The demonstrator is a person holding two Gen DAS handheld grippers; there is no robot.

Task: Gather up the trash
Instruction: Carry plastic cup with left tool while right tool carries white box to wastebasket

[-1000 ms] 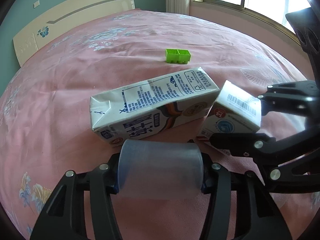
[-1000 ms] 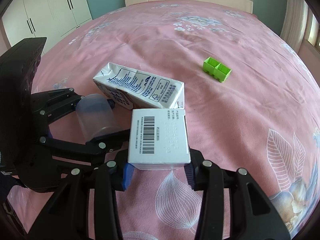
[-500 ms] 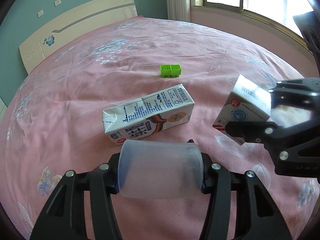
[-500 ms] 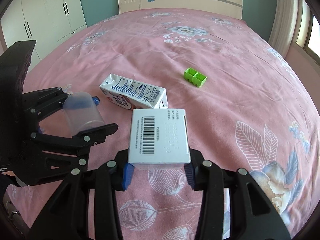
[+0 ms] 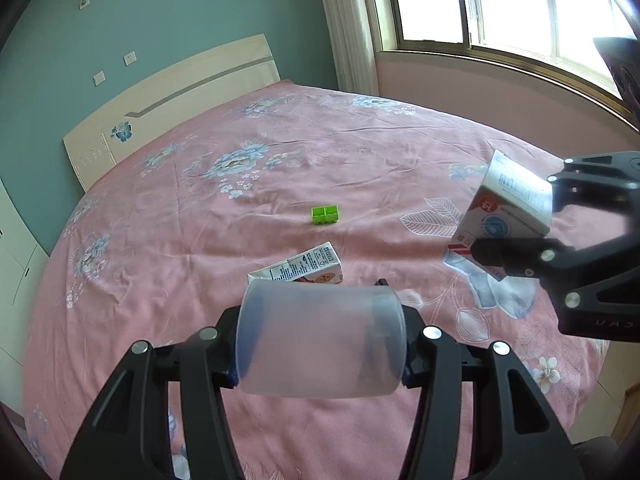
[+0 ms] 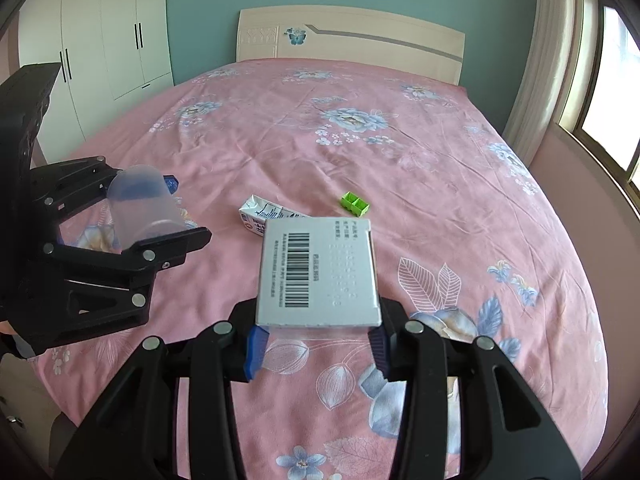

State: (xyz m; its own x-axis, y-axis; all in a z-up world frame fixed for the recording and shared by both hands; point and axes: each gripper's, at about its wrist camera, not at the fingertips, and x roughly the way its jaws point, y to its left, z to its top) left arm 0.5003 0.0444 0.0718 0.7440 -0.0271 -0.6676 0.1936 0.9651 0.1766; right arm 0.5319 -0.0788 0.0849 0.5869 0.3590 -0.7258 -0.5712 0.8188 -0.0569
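The left claw pinches a translucent plastic cup lying sideways between its pads, held above the bed. The right claw pinches a small white carton box with a barcode on top, also in the air. On the pink flowered sheet a milk carton lies on its side, and a green toy brick sits near it.

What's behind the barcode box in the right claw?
Behind the barcode box, a milk carton lies on the pink bedspread; only its left end shows, the rest is covered. The green brick sits clear beyond it.
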